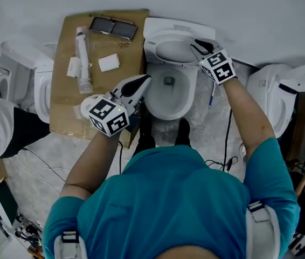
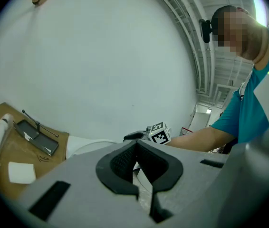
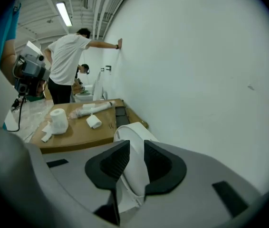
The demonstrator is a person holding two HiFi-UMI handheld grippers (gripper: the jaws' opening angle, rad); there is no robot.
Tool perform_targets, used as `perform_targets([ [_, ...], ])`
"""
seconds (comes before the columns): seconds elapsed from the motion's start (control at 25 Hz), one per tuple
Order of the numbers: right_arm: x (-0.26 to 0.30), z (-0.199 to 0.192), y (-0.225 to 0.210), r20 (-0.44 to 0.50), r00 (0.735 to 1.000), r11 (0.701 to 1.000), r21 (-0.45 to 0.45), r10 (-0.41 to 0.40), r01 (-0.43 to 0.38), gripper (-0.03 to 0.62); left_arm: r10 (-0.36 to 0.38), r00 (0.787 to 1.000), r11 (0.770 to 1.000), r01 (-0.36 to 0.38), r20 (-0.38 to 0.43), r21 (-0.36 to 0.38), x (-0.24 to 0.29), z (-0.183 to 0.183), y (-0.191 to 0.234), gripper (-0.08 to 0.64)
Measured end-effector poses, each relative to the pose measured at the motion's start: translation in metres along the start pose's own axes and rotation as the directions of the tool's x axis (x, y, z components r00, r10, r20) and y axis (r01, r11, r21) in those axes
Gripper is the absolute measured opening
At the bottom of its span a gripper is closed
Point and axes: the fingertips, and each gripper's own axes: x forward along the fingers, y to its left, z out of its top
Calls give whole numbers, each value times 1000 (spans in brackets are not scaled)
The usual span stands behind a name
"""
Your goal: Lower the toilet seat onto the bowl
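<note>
Right claw (image 1: pixel 195 45) narrowly parted astride the raised toilet seat (image 1: pixel 152 47); left claw (image 1: pixel 144 81) closed, empty

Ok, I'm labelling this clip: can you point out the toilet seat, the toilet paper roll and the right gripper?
toilet seat (image 3: pixel 135 156): right gripper view, its edge between the jaws.
toilet paper roll (image 3: pixel 58 120): right gripper view, its side.
right gripper (image 1: pixel 196 47): head view, between its fingertips.
</note>
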Motion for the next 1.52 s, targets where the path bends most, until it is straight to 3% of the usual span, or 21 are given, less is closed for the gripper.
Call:
perform_targets([
  [0.24, 48, -16, -16, -85, 996, 994, -105, -35, 26, 92, -9, 1000, 999, 9, -17, -38, 12, -21, 16, 3],
  [0.68, 72, -26, -30, -121, 987, 969, -236, -109, 78, 114, -29, 999, 998, 27, -33, -62, 15, -39, 20, 3],
  [0.96, 70, -31, -20, -140, 986, 954, -295, -92, 47, 114, -33, 999, 997, 31, -27, -72, 13, -42, 18, 3],
  [1.24, 64, -32, -16, -148, 986, 954, -298, -81, 34, 114, -36, 999, 997, 35, -19, -69, 9, -41, 11, 3],
  [1.52, 59, -40, -3, -198, 980, 943, -328, -12, -55, 98, -35, 999, 997, 34, -18, -68, 8, -42, 9, 3],
])
